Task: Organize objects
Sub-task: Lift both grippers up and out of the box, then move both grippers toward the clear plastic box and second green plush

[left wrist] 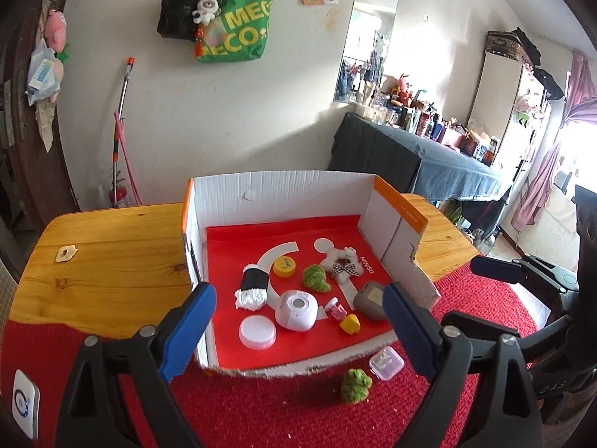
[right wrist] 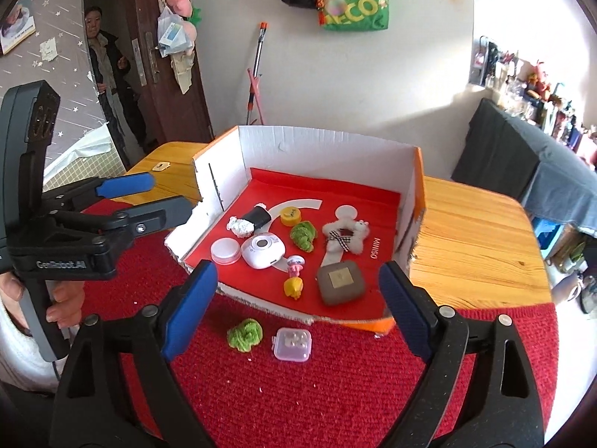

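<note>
Both grippers, left gripper (left wrist: 298, 321) and right gripper (right wrist: 298, 313), are hovering with jaws released, gripping nothing. Green plush (right wrist: 245, 335) and clear case (right wrist: 292, 344) are lying on the red mat (right wrist: 335, 392) beside the box's (right wrist: 317, 142) torn front edge; I'd be approaching each squarely, pinching low.

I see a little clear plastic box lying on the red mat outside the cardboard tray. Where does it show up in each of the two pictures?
Left wrist view: the clear plastic box sits low and right of centre, just outside the cardboard tray's torn front edge.
Right wrist view: the box sits low, near the centre, in front of the tray.
Shared landmark: the fuzzy green toy lies just left of the box in both views.
</note>
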`<state>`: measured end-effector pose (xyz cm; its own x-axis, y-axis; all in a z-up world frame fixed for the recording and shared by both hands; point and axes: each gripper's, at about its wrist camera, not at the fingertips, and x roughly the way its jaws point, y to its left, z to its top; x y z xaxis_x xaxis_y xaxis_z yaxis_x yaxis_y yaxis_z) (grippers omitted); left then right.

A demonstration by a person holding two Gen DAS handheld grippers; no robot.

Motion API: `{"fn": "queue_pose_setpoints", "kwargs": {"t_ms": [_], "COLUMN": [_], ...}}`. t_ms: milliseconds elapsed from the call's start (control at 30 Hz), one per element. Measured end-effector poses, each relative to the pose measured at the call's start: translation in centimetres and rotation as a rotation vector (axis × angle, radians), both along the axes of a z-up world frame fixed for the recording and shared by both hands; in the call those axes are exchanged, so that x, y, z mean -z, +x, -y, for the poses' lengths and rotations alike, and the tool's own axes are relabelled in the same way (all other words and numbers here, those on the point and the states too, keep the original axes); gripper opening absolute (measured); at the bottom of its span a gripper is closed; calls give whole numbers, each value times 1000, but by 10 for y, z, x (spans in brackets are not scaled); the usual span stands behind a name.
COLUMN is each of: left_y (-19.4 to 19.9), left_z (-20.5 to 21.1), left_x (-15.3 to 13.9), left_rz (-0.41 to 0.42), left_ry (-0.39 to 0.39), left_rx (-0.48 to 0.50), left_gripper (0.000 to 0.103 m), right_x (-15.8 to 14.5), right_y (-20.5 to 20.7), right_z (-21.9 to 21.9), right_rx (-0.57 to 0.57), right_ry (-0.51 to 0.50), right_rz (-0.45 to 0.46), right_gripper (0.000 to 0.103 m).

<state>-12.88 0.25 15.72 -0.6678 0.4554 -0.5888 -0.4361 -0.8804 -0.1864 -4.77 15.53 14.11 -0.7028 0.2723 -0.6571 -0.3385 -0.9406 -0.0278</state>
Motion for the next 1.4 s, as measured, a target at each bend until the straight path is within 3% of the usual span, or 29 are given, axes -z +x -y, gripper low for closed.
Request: {"fn": "queue_pose_setpoints", "kwargs": {"t_ms": [200, 533, 733, 967, 1400], "left_y": [26, 59, 66, 62, 52], "left_z": [6, 10, 10, 4, -9], "left_x": [3, 24, 57, 107, 117], "left_rz": [-33, -51, 1, 138, 162], "left_ry": [1, -19, -26, -35, -81], "left_rx": [-22, -54, -77, -76, -52], "left_gripper": [103, 103, 103, 103, 103], "right_x": [4, 27, 52, 94, 107], "right_y": [20, 46, 55, 53, 46], "right_z": [13, 22, 21, 12, -1], "right_rx": [13, 61, 99, 134, 141], "right_ry": [9, 0, 2, -47, -76], "right_rz": [-30, -63, -50, 20, 58], "right_gripper": [93, 97, 99, 99, 99]}}
